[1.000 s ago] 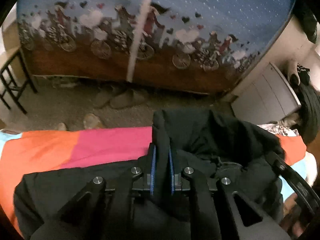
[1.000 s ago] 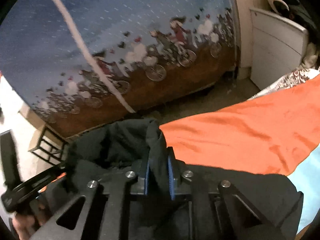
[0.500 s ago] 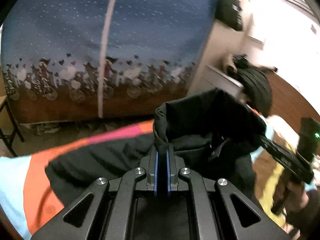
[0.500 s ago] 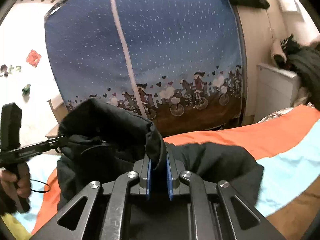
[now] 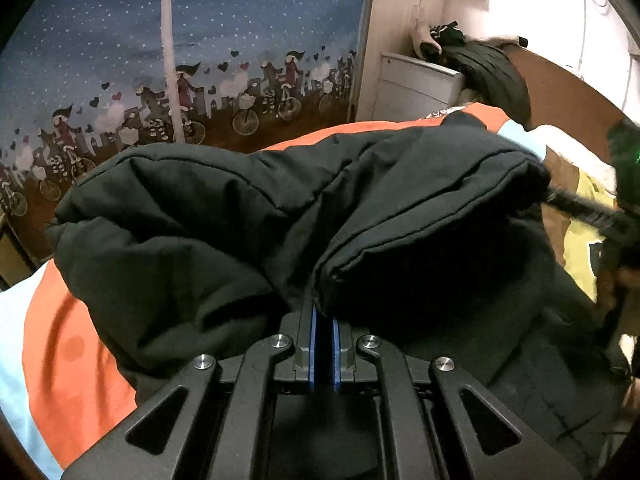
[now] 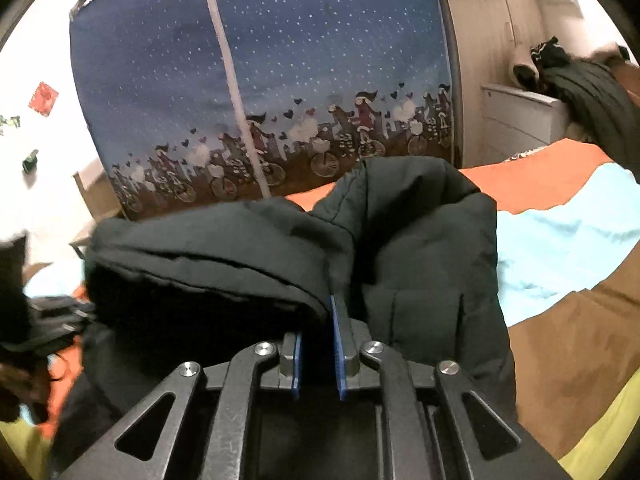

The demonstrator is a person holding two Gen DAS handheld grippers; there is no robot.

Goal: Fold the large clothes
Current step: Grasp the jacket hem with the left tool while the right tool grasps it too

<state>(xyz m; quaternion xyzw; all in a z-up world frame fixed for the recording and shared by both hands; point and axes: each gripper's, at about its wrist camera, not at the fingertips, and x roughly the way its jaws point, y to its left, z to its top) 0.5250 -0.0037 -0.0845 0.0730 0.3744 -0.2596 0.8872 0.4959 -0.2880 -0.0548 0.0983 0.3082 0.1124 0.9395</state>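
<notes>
Black padded jacket (image 5: 248,216) hangs bunched above the striped bed cover (image 5: 60,340), lifted by one edge so it can be laid over itself. Left claw (image 5: 323,320) pinches that hem tightly; right claw (image 6: 320,320) clamps it further along.

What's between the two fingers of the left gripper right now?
A fold of the black jacket, pinched in the left gripper; the left wrist view shows it.

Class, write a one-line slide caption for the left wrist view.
Left gripper shut on the hem of a black jacket, lifting it over an orange bedsheet.
</notes>
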